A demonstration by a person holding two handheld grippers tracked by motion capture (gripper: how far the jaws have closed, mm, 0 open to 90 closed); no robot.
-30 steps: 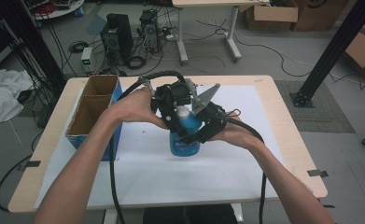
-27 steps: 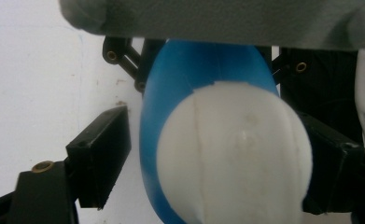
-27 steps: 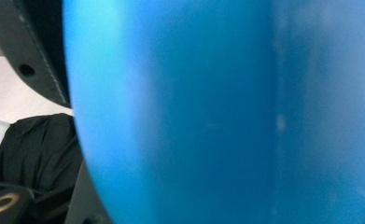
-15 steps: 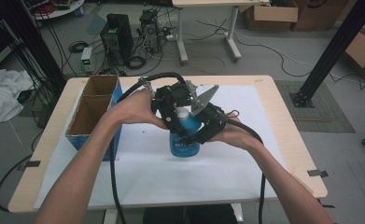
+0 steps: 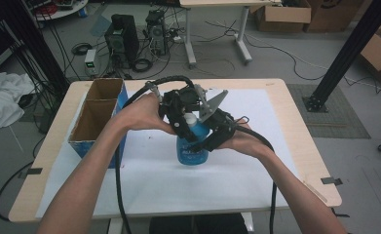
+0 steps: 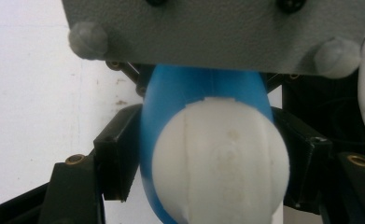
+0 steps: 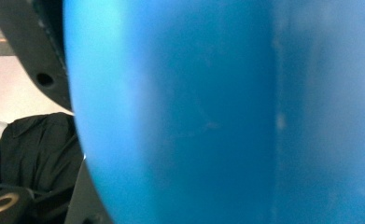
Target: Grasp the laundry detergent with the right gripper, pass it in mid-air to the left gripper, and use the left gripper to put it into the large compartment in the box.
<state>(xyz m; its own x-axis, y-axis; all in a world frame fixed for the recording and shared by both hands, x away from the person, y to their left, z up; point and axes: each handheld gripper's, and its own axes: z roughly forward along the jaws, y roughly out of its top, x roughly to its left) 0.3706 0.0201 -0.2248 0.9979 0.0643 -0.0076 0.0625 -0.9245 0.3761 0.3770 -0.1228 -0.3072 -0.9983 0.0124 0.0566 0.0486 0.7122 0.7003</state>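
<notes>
From the high view, I see a blue bottle [image 5: 192, 146] standing upright on the white-covered worktop [image 5: 285, 146], just right of an open cardboard box [image 5: 96, 114]. My right gripper [image 5: 208, 141] is clamped on the bottle's body from the right. My left gripper [image 5: 182, 122] sits over the bottle's top, at its white cap [image 5: 191, 118]. I judge the step in hand to be taking hold of the cap so it can be unscrewed.

In the left gripper view, the white cap [image 6: 220, 161] sits between the jaws, which have just been closing around it. The pads stand right at its sides, but I cannot tell whether they press yet. A grey plate [image 6: 217, 32] covers the top of this view. Next I need a firm squeeze on the cap, then a twist while the right gripper holds the bottle steady.

In the right gripper view, the blue bottle [image 7: 227, 112] is pressed close to the lens and blurred. The jaws' contact is hidden here.
</notes>
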